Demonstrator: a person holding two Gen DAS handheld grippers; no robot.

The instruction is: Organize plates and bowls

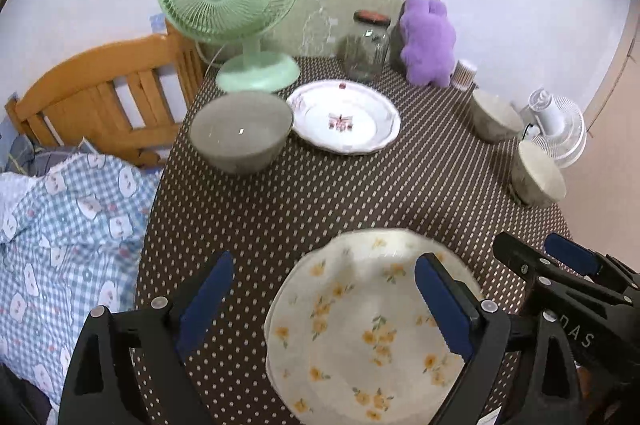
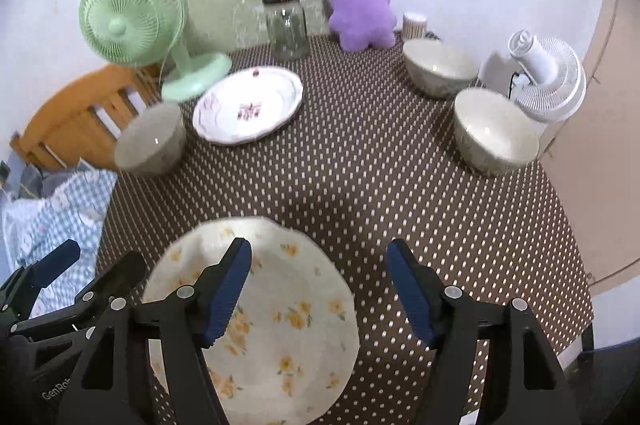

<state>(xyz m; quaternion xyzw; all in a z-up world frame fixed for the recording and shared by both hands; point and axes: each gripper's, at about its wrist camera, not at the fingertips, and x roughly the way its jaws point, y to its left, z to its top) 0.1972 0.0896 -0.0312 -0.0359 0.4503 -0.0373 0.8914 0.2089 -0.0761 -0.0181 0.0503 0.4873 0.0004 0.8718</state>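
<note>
Both jaws wide, empty. Yellow-flowered plate [image 1: 372, 329] lies on table [image 1: 320, 193] below them; white plate [image 1: 344, 117] and three bowls beyond, unsorted.

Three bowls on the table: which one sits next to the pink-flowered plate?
The bowl at the table's left edge, by the green fan. It is right beside that plate; the other two bowls stand near the white fan.

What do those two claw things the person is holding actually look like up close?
Both are matte black plastic frames with triangular cut-outs and small round silver bolt heads. Each left gripper and right gripper finger ends in a long dark blue pad with a finely ribbed edge. White lettering is printed on the bodies, only partly readable. No cables, sleeves or hands show.
</note>
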